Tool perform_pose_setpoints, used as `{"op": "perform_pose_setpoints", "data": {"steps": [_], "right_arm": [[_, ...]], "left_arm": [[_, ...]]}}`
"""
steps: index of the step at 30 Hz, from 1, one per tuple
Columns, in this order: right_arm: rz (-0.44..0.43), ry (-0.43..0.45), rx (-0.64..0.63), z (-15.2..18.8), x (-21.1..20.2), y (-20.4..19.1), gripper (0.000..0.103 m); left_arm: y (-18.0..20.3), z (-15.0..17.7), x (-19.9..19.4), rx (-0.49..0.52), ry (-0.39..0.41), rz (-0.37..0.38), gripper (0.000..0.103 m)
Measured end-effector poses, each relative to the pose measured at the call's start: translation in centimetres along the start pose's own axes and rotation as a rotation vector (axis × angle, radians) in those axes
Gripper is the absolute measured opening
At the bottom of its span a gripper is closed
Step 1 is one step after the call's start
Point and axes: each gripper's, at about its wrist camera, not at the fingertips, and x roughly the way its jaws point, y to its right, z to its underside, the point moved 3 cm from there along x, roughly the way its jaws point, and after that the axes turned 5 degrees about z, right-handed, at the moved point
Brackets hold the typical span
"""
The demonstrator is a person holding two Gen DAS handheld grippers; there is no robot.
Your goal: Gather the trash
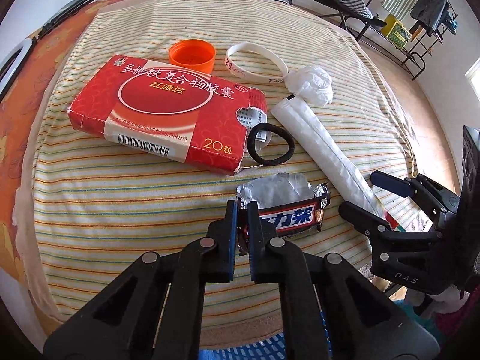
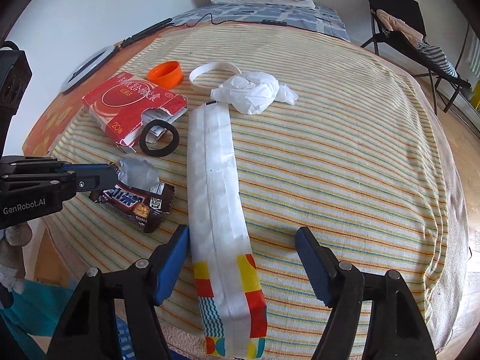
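Note:
My left gripper (image 1: pixel 242 210) is shut on the near end of a dark candy wrapper (image 1: pixel 288 210) with torn silver foil; it also shows in the right wrist view (image 2: pixel 135 201). My right gripper (image 2: pixel 243 237) is open around the near end of a long white wrapper (image 2: pixel 216 186), which lies on the striped cloth (image 2: pixel 345 165). Farther back lie a torn red medicine box (image 1: pixel 162 111), an orange cap (image 1: pixel 192 55), a white wristband (image 1: pixel 255 63), a crumpled tissue (image 1: pixel 312 85) and a black hair tie (image 1: pixel 271 144).
The cloth covers a bed with an orange sheet (image 1: pixel 18 114) at the left. A ring light (image 2: pixel 87 67) and cables lie at the far left. A folding chair (image 2: pixel 405 30) and a clothes rack (image 1: pixel 420 21) stand on the right.

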Motion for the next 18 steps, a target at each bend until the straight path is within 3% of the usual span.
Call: {"op": "perform_pose_setpoints", "data": {"steps": [1, 3, 6, 10, 11, 12, 14, 18], "right_arm": [[0.004, 0.001, -0.003, 0.0, 0.0, 0.0, 0.068], [0.012, 0.006, -0.01, 0.1, -0.1, 0.1, 0.053], [0.001, 0.012, -0.01, 0.1, -0.4, 0.3, 0.039], [-0.028, 0.014, 0.014, 0.2, -0.6, 0.7, 0.036], [-0.033, 0.014, 0.019, 0.2, -0.6, 0.8, 0.036], [-0.035, 0.014, 0.019, 0.2, -0.7, 0.8, 0.035], [-0.037, 0.017, 0.017, 0.3, -0.8, 0.7, 0.035], [-0.041, 0.021, 0.017, 0.5, -1.2, 0.7, 0.035]], "left_arm": [[0.0, 0.0, -0.1, 0.001, 0.004, 0.0, 0.003], [-0.1, -0.1, -0.3, 0.0, 0.015, -0.003, 0.002], [-0.3, -0.2, -0.9, -0.003, 0.032, 0.0, 0.002], [-1.0, 0.0, -1.6, -0.031, 0.029, 0.037, 0.002], [-1.4, 0.1, -1.6, -0.056, 0.019, 0.048, 0.01], [-1.5, 0.2, -1.5, -0.079, 0.007, 0.059, 0.034], [-1.8, 0.2, -1.3, -0.116, 0.008, 0.092, 0.065], [-0.6, 0.2, -0.5, -0.11, 0.004, 0.109, 0.065]]}}
